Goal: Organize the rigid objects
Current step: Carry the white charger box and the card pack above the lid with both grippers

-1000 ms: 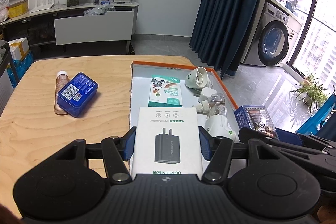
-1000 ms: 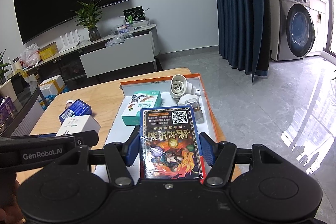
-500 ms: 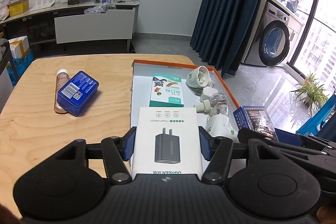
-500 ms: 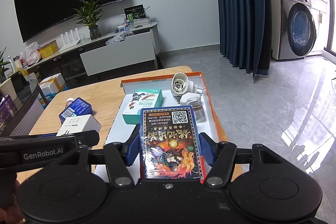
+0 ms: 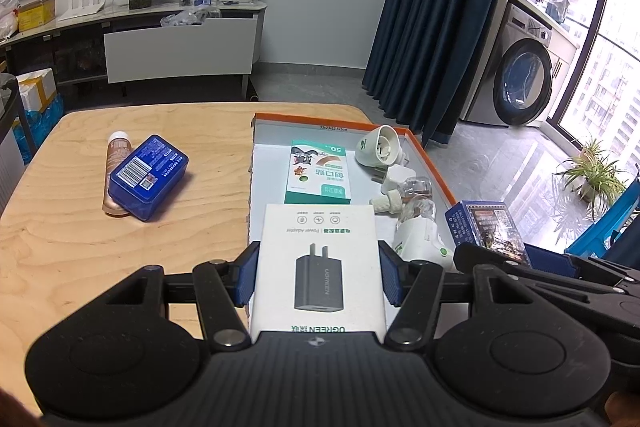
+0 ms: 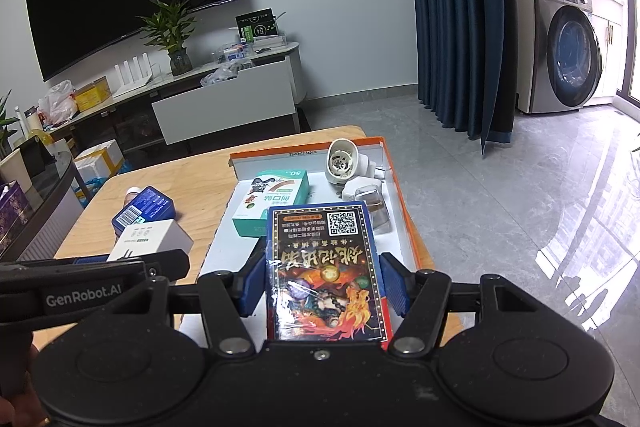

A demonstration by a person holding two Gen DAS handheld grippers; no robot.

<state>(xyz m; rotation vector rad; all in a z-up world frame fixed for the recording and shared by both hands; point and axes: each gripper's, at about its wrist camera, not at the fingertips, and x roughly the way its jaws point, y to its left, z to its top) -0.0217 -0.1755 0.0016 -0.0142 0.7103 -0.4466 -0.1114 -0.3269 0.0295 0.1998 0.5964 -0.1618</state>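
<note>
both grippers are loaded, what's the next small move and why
Probably lower the left gripper to set the white adapter box into the orange-edged tray. The box already hangs over the tray's bare near-left floor, just short of the green box; the right gripper holds the card box beside it.

Wooden table [image 5: 80,247] carries orange-rimmed tray [image 5: 434,173], blue tin [image 5: 150,177] and bottle [image 5: 116,163]

Bare desk [image 5: 80,243] lies left of the tray [image 5: 432,163], whose right side is crowded by white plugs [image 5: 380,151] beside the green box [image 5: 318,173].
</note>
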